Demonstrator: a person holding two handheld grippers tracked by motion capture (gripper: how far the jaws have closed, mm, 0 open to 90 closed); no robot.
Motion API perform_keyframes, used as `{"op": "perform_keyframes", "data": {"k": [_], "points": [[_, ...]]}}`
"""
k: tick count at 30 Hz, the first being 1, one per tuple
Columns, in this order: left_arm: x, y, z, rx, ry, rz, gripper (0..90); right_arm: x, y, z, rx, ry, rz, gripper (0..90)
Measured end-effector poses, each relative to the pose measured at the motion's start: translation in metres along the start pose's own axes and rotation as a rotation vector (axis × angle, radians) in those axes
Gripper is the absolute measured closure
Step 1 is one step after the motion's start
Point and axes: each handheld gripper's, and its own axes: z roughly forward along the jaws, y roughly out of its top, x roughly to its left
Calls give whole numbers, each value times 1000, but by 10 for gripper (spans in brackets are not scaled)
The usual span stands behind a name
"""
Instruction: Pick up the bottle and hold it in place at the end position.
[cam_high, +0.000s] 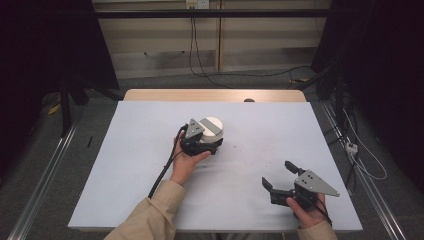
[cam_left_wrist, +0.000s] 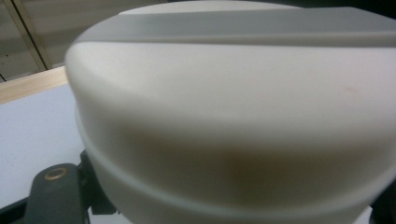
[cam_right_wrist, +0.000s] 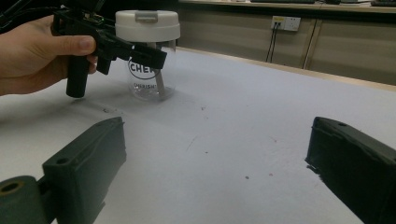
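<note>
A clear jar (cam_high: 214, 131) with a white lid (cam_right_wrist: 147, 25) and dark lettering stands upright on the table, left of centre. My left gripper (cam_high: 209, 145) is shut on the jar just under the lid, one jaw crossing its front in the right gripper view. The lid (cam_left_wrist: 233, 116) looms very close in the left gripper view, and a black jaw rises at the lower left. My right gripper (cam_high: 278, 175) rests near the table's front right, held by a hand. Its jaws stand wide open over bare table (cam_right_wrist: 215, 154), with nothing between them.
A pale sheet (cam_high: 140, 175) covers the table, with a wooden strip (cam_high: 215, 95) along the far edge. A small dark object (cam_high: 249, 100) sits on that strip. Cables (cam_high: 360, 155) and metal rails (cam_high: 45, 180) run along the floor at both sides.
</note>
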Motion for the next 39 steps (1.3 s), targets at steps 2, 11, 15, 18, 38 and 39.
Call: {"op": "perform_keyframes", "data": {"k": [2,11,15,18,38,39], "points": [[-1,-1,2,-12,-1,10,185,-1,0,0,1,0,1,42],[-2,-4,3,-39,4,23,185,-5,-3,2,9,-5,10,41],[-3,-6,2,-43,5,22,185,-6,-4,2,13,-6,16,41],[-2,-8,1,-56,6,18,185,-6,-3,4,15,-8,17,40],[-2,-9,-1,-55,4,13,185,7,9,40,73,72,6,54],[-2,-9,-1,-55,3,11,185,8,9,42,70,73,6,54]]}}
